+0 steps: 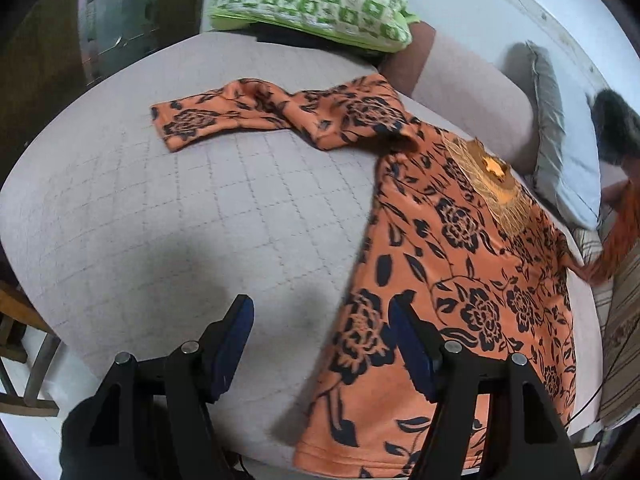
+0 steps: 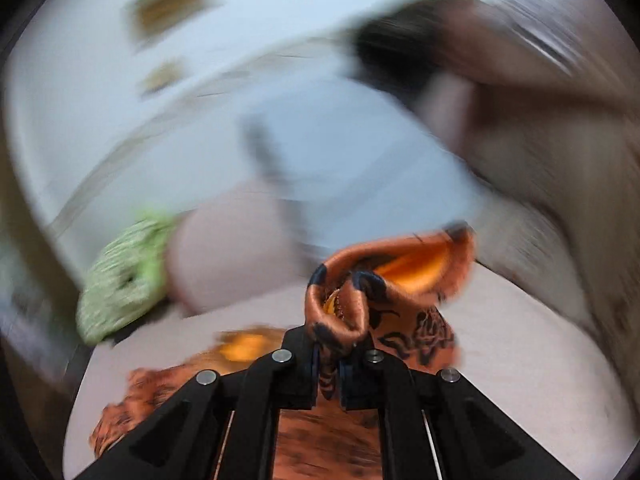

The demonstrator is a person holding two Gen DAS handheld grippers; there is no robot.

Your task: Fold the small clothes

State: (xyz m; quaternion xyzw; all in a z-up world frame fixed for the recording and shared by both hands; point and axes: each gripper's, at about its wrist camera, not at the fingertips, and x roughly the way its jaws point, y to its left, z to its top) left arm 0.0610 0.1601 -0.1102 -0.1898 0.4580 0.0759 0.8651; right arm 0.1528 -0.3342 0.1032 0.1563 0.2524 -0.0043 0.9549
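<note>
An orange top with a black flower print (image 1: 460, 264) lies spread on the grey quilted bed (image 1: 180, 208), neck toward the back right. Its one sleeve (image 1: 224, 118) stretches out to the left. My left gripper (image 1: 320, 320) is open and empty, hovering over the top's lower left edge. My right gripper (image 2: 334, 344) is shut on the other sleeve (image 2: 384, 280) and holds it lifted above the bed. That sleeve shows raised at the far right of the left wrist view (image 1: 620, 236). The right wrist view is blurred by motion.
A green and white checked pillow (image 1: 316, 0) lies at the head of the bed; it also shows in the right wrist view (image 2: 124, 276). A grey cushion (image 1: 560, 140) leans at the right. A wooden chair (image 1: 20, 332) stands at the left edge.
</note>
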